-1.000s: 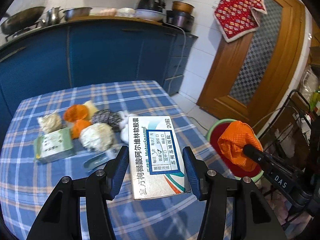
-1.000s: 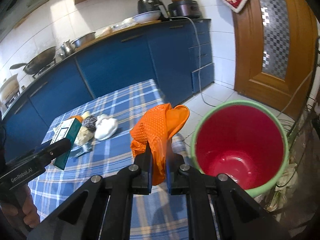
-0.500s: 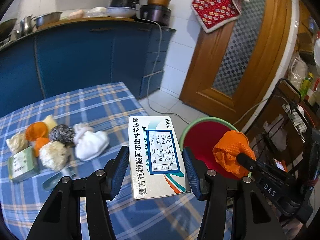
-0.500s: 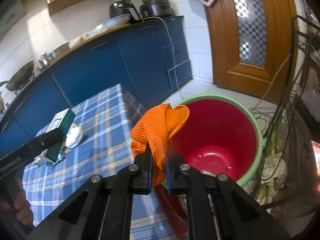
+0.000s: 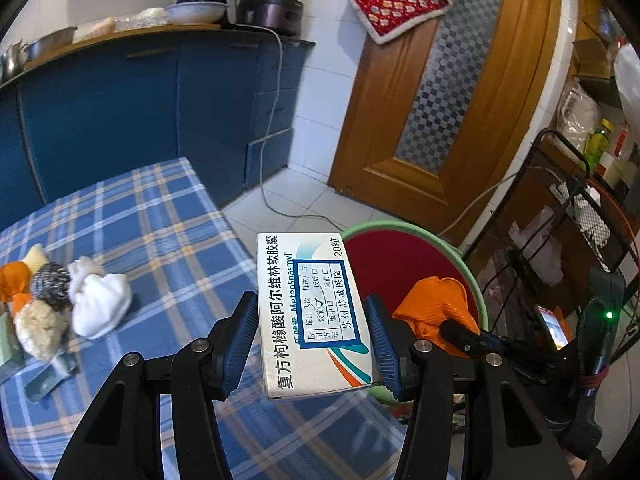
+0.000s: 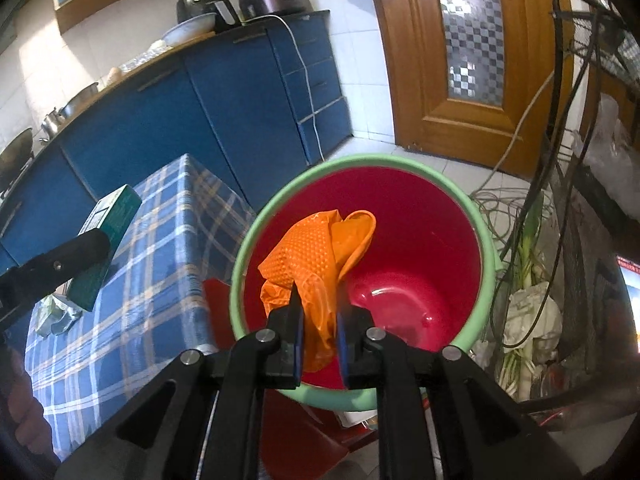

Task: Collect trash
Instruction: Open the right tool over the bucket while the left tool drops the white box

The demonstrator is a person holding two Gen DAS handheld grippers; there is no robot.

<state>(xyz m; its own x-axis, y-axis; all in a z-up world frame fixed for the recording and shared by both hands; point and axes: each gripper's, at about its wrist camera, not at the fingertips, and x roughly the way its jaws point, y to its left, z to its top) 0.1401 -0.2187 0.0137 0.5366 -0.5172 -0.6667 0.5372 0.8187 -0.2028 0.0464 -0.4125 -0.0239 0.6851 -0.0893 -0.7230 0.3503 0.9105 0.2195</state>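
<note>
My left gripper [image 5: 310,308] is shut on a white medicine box [image 5: 308,312] with a blue label, held above the right edge of the checked table [image 5: 168,240]. The right wrist view shows this box's green side [image 6: 116,216]. A red bin with a green rim [image 6: 240,264] stands on the floor just past the table; its rim [image 5: 400,226] shows behind the box. My right gripper [image 6: 318,300] hangs over the bin's mouth with an orange glove [image 6: 316,248] between its fingers. Its jaws are opening, and the glove still stands up between the pads.
Other trash lies on the table's left: a white wad [image 5: 100,300], a steel scourer [image 5: 50,280], orange scraps [image 5: 14,276] and a pale clump [image 5: 38,328]. A black wire rack [image 5: 580,200] stands right of the bin. Blue cabinets [image 5: 120,112] and a wooden door [image 5: 460,120] stand behind.
Both grippers have swung right, away from the trash pile toward the bin. The glove now hangs over the bin's opening, and the right jaws stand slightly wider apart.
</note>
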